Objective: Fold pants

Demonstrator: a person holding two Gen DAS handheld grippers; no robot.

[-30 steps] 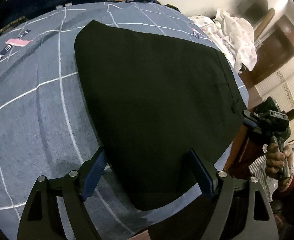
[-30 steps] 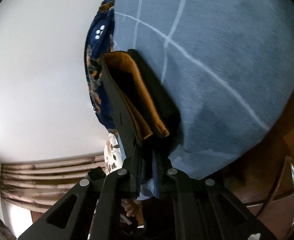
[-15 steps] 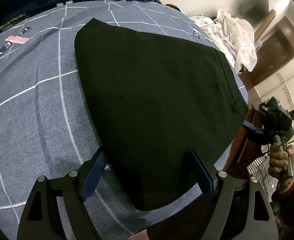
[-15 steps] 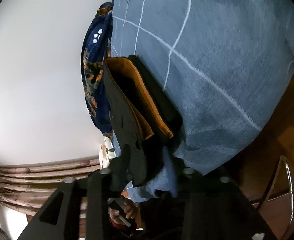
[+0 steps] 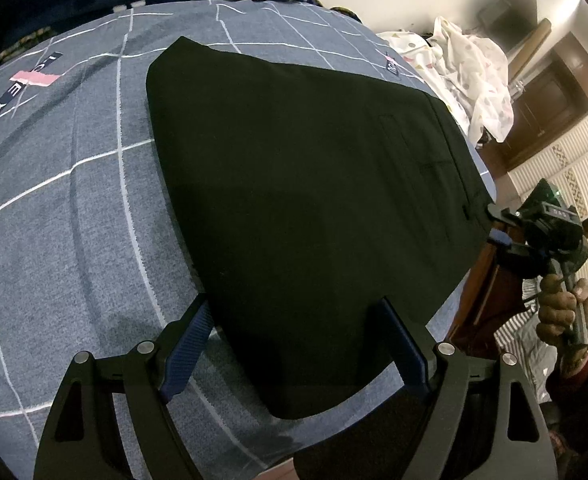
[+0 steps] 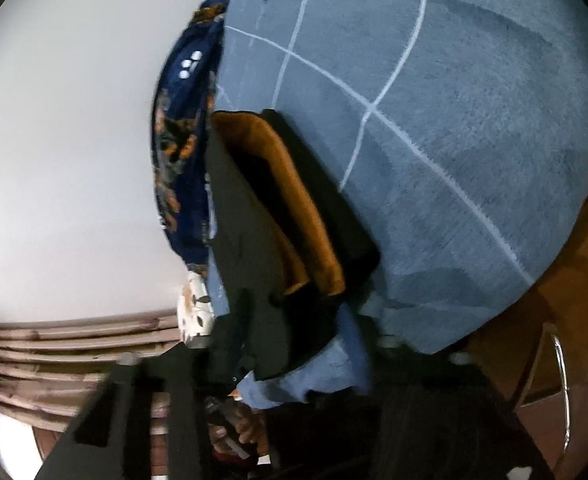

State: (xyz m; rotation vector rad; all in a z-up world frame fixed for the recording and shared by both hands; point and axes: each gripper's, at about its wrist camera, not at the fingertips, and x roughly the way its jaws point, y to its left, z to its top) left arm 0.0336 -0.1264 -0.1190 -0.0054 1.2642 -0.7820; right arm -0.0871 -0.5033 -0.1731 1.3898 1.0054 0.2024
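Gripping the waistband corner cleanly comes first: my right gripper (image 6: pixel 290 344) is closing its jaws on the black pants (image 5: pixel 302 208) at the bed's near edge, with dark cloth and a fold of blue bedsheet (image 5: pixel 74 216) between the fingers. I judge the sheet should be left out of the bite, so I would take only the waistband layers before lifting. My left gripper (image 5: pixel 294 344) hangs above the pants' lower end, fingers wide and holding nothing, one finger over the sheet and one over the cloth. The pants lie flat on the bedsheet, already doubled leg on leg, smooth, with a pocket seam visible near the waistband. In the right wrist view the waistband gapes, showing a tan lining (image 6: pixel 294 200).
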